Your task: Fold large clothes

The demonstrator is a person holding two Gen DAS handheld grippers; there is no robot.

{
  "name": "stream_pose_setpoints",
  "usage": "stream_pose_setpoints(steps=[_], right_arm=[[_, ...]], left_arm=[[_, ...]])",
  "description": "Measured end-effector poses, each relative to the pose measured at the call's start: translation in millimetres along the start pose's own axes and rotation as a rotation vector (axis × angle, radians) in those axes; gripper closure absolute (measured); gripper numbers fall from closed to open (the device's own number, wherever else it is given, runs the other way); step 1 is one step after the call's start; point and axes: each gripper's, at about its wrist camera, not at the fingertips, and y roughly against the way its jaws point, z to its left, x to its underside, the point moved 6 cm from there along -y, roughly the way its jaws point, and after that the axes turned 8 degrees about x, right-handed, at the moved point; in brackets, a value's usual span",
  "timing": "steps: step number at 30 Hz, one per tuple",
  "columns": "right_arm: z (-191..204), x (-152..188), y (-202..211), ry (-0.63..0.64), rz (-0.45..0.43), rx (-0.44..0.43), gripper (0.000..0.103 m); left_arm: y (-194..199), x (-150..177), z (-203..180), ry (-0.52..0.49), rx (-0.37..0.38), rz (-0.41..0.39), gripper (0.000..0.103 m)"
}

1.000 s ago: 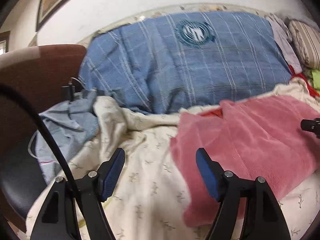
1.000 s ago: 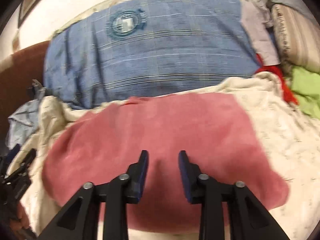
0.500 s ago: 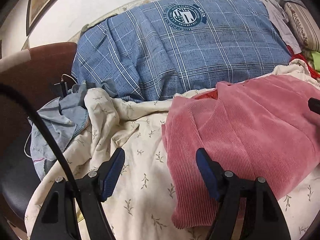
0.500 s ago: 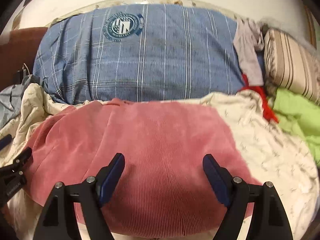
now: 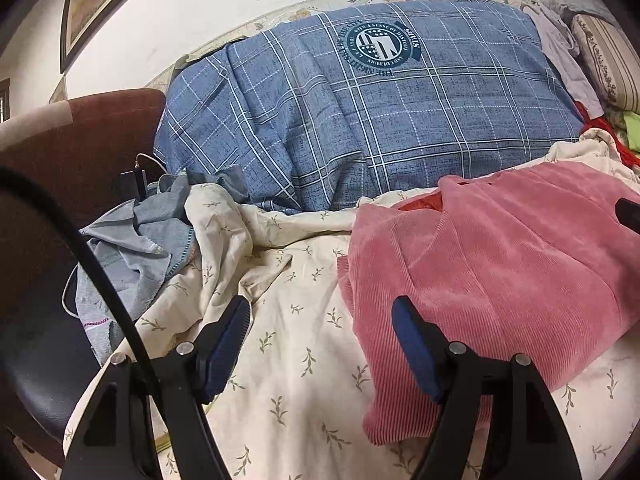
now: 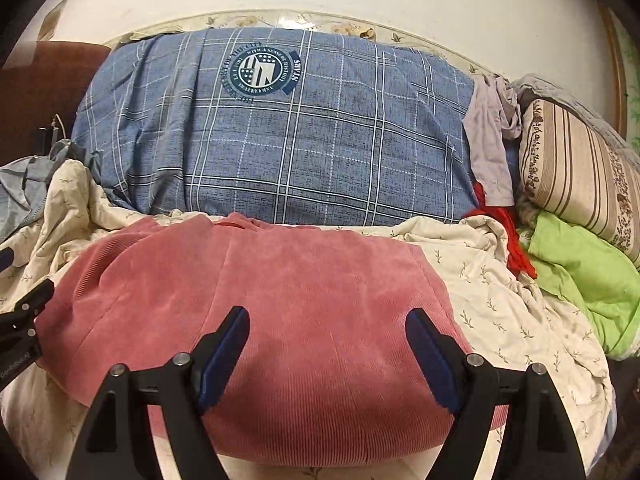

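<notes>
A pink corduroy garment [image 5: 500,264] [image 6: 280,320] lies folded into a flat bundle on the cream leaf-print sheet [image 5: 304,360]. My left gripper [image 5: 320,344] is open just above the sheet, and its right finger stands at the garment's left edge; nothing is between the pads. My right gripper [image 6: 328,344] hovers open over the near half of the garment, with the pads clear of the cloth. A tip of the right gripper shows at the left wrist view's right edge. The left gripper's black frame shows at the right wrist view's left edge.
A big blue plaid duvet [image 5: 360,120] with a round crest fills the back. Grey-blue cloth [image 5: 132,248] and a brown chair [image 5: 80,140] are at the left. At the right lie a striped pillow [image 6: 580,168], a lilac garment [image 6: 492,140], red cloth [image 6: 516,248] and green cloth [image 6: 580,272].
The right gripper's jaws have gone from narrow to wide, and its view has rolled and shifted to the right. The pink garment stays flat on the sheet. The left gripper has barely moved.
</notes>
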Motion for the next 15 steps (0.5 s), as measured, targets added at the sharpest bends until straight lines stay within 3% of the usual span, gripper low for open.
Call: stream_pose_setpoints(steps=[15], right_arm=[[0.4, 0.0, 0.2, 0.001, -0.002, 0.006, 0.02]], left_arm=[[-1.9, -0.7, 0.5, 0.007, 0.006, 0.0, 0.029]])
